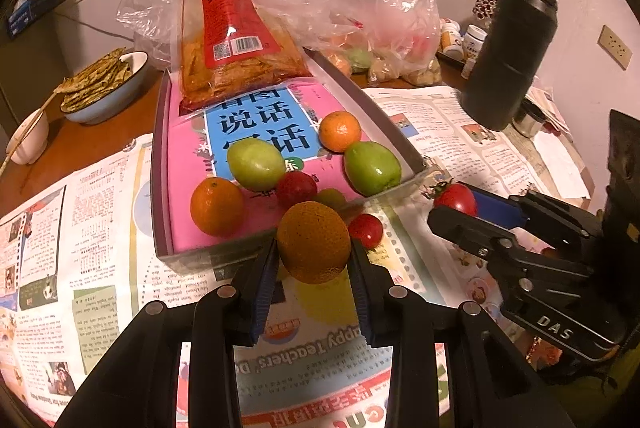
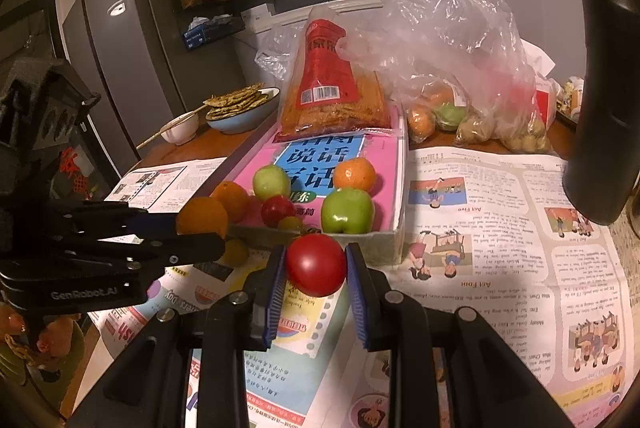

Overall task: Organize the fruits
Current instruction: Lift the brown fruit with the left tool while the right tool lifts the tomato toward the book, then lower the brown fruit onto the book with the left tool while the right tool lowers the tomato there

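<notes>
My left gripper (image 1: 314, 260) is shut on an orange (image 1: 314, 242), held just in front of the near rim of a shallow box (image 1: 400, 131). My right gripper (image 2: 316, 266) is shut on a red tomato (image 2: 315, 264), also before that box (image 2: 401, 163). In the left wrist view the right gripper (image 1: 456, 203) holds its tomato (image 1: 456, 197) off to the right. The box, lined with a pink book, holds two oranges (image 1: 216, 205) (image 1: 339, 131), two green fruits (image 1: 256, 163) (image 1: 372, 167), a red fruit (image 1: 296, 187) and a small green one (image 1: 330, 196). Another red tomato (image 1: 366, 230) lies on the newspaper beside the box.
A red snack bag (image 1: 232, 39) leans on the box's far end. Clear plastic bags (image 2: 460, 67) with more fruit lie behind. A black flask (image 1: 512, 47) stands at the right. A blue bowl of flatbread (image 1: 104, 83) and a white cup (image 1: 28, 139) sit at the left. Newspaper (image 2: 500, 228) covers the table.
</notes>
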Available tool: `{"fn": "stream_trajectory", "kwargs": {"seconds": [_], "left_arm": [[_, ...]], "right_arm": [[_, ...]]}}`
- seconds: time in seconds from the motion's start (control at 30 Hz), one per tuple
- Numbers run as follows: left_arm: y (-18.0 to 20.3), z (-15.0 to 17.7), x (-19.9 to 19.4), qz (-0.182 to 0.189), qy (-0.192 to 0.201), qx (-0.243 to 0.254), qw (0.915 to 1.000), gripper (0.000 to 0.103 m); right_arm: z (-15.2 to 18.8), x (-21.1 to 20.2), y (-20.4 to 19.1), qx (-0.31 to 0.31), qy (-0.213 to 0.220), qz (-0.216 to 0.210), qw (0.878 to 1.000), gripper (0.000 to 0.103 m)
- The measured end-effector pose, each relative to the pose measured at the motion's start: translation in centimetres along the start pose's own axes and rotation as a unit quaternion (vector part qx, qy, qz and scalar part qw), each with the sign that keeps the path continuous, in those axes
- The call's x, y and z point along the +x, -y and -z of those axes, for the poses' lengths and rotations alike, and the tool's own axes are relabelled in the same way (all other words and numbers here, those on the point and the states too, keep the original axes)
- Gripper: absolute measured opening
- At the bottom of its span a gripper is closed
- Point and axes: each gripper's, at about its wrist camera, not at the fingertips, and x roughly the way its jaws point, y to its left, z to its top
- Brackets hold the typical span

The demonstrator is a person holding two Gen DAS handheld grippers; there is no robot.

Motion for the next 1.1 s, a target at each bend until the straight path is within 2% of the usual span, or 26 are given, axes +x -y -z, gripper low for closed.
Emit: {"fn": "stream_trajectory", "kwargs": {"seconds": [0.53, 1.1], "left_arm": [[-0.8, -2.6, 3.9, -0.022, -0.013, -0.005, 0.9997, 0.035], [-2.0, -3.2, 5.0, -0.033, -0.013, -0.017, 0.9992, 0.036]], "right_arm": [[-3.1, 2.4, 2.0, 0.016, 0.006, 0.015, 1.0, 0.03], [-4.6, 4.1, 3.9, 0.03, 0.009, 0.022, 0.999, 0.03]]}}
